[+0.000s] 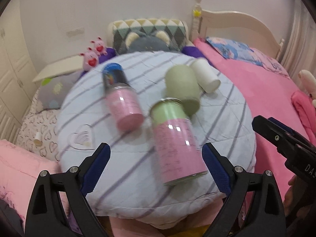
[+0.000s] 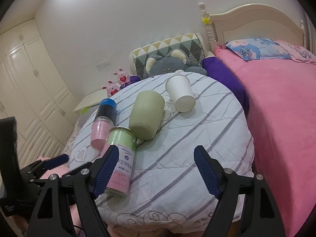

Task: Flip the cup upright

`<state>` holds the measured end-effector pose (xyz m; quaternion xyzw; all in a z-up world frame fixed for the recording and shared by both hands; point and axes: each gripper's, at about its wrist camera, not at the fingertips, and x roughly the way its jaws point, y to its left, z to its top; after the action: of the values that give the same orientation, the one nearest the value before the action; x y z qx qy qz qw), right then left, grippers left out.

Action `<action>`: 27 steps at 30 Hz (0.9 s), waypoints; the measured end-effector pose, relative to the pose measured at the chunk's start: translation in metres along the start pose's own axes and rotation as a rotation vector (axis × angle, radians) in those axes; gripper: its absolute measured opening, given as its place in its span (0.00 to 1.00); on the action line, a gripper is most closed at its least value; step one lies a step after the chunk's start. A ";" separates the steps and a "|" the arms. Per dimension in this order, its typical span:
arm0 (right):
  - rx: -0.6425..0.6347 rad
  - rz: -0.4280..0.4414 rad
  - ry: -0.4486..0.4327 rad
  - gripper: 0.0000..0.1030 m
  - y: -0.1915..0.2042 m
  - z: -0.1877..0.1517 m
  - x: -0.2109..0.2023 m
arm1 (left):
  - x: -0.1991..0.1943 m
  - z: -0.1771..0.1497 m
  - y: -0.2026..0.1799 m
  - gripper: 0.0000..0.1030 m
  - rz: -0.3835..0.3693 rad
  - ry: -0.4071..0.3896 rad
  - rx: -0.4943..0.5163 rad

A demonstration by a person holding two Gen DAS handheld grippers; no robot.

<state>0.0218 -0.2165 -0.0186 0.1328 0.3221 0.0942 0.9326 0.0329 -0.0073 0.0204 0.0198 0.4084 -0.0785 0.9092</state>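
A pale green cup [image 2: 147,116] stands upside down, base up, on a round striped quilt-covered surface [image 2: 187,158]; it also shows in the left wrist view [image 1: 182,87]. A white cup [image 2: 180,93] stands upside down behind it, also in the left wrist view [image 1: 205,75]. My left gripper [image 1: 156,154] is open and empty, hovering near the front edge. My right gripper [image 2: 156,158] is open and empty, in front of the cups; it shows in the left wrist view [image 1: 276,134] at the right.
A green-and-pink jar [image 2: 121,162] stands near the left finger of the right gripper. A pink bottle with a blue cap [image 2: 102,124] stands behind it. A pink bed [image 2: 276,118] lies to the right, plush toys [image 2: 169,63] and a wardrobe [image 2: 29,88] behind and left.
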 end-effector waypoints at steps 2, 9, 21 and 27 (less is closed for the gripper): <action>-0.018 -0.008 -0.003 0.77 0.009 -0.001 -0.001 | -0.005 -0.001 0.008 0.92 0.008 -0.015 -0.011; -0.078 -0.024 0.025 0.77 0.045 -0.003 0.009 | -0.014 -0.008 0.039 0.92 0.061 -0.072 -0.014; -0.133 -0.065 0.154 0.77 0.089 -0.005 0.060 | 0.002 -0.007 0.078 0.93 0.057 -0.061 -0.035; -0.127 -0.086 0.233 0.77 0.096 0.001 0.088 | 0.018 -0.002 0.090 0.96 0.036 -0.047 -0.049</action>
<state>0.0818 -0.1028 -0.0386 0.0480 0.4271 0.0890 0.8985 0.0570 0.0795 0.0033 0.0028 0.3881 -0.0524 0.9201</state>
